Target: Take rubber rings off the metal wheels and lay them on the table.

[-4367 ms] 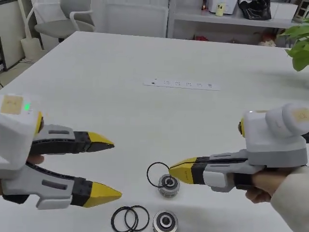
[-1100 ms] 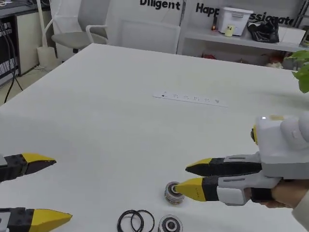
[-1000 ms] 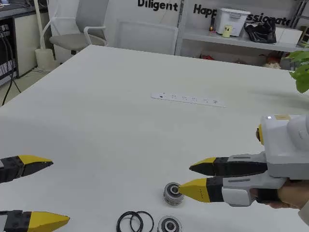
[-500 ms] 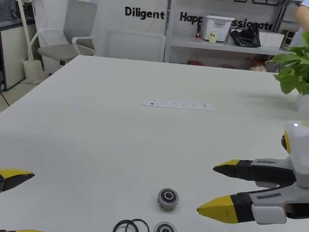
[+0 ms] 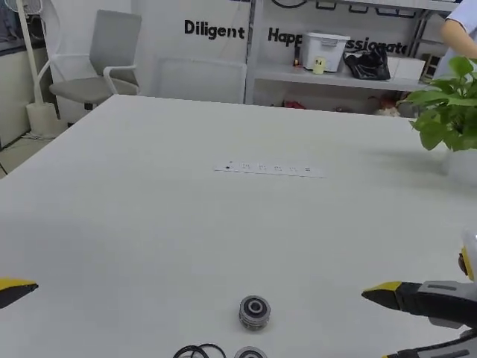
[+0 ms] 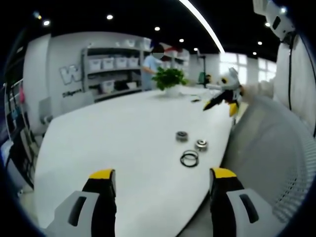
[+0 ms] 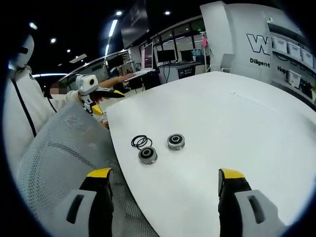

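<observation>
Two black rubber rings [image 7: 141, 141] lie flat and overlapping on the white table [image 5: 149, 194], at the bottom edge of the head view. They sit just beside the first metal wheel [image 7: 147, 155]. The second metal wheel [image 5: 254, 311] stands near them, a little higher in that frame. Whether either wheel carries a ring is too small to tell, and no marking on them can be read.

The left gripper [image 6: 163, 182] has its yellow-tipped jaws spread wide with nothing between them, well apart from the wheels. The right gripper [image 7: 165, 185] is likewise agape and empty; in the head view it enters at the lower right.

On the wall at the top of the head view, black lettering [image 5: 216, 30] reads "Diligent", then "Happ" before a shelf post cuts it off. A white power strip [image 5: 268, 168] lies at the frame's middle. An office chair [image 5: 97, 63] stands upper left, a potted plant [image 5: 447, 112] at the right edge, and a shelf [image 5: 335, 74] at the top holds a white box [image 5: 322, 51] and a black bag [image 5: 365, 63].
</observation>
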The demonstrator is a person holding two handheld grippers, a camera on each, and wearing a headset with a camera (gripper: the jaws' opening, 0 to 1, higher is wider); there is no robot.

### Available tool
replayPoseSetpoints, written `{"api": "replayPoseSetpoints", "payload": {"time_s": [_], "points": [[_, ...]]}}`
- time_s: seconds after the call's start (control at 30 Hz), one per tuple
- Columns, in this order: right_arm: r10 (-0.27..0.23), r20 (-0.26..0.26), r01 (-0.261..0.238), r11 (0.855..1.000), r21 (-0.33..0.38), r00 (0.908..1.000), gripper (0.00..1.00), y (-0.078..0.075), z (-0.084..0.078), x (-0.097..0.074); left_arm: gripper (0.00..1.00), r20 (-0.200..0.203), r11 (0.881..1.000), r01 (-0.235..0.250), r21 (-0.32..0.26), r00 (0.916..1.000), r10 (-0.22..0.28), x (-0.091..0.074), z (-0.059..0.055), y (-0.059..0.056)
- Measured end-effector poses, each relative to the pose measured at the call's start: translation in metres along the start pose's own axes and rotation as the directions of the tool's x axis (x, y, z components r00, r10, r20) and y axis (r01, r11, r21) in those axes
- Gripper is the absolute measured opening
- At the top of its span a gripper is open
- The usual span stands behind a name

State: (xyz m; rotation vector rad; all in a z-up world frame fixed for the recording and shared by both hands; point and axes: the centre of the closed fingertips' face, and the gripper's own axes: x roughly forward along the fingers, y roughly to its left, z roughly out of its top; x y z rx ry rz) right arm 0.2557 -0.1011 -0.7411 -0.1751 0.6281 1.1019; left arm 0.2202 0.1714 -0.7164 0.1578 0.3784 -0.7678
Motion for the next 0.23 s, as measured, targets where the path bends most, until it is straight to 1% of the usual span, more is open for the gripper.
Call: {"api": "replayPoseSetpoints", "payload": {"time_s": [0.13,0.23], "points": [[-0.02,-0.014,0.02,0.999,0.039,0.9997,0.89,-0.004,-0.015,-0.003,0.79,-0.001,1.0,0.001,-0.002,1.0,-0.001,0.0,-0.003,0.0],[-0.033,-0.018,0.034,0.998,0.053,0.9993,0.91,-0.005,-0.02,-0.004,0.8,0.001,1.0,-0.003,-0.007,1.0,0.003,-0.001,-0.004,0.0]]}}
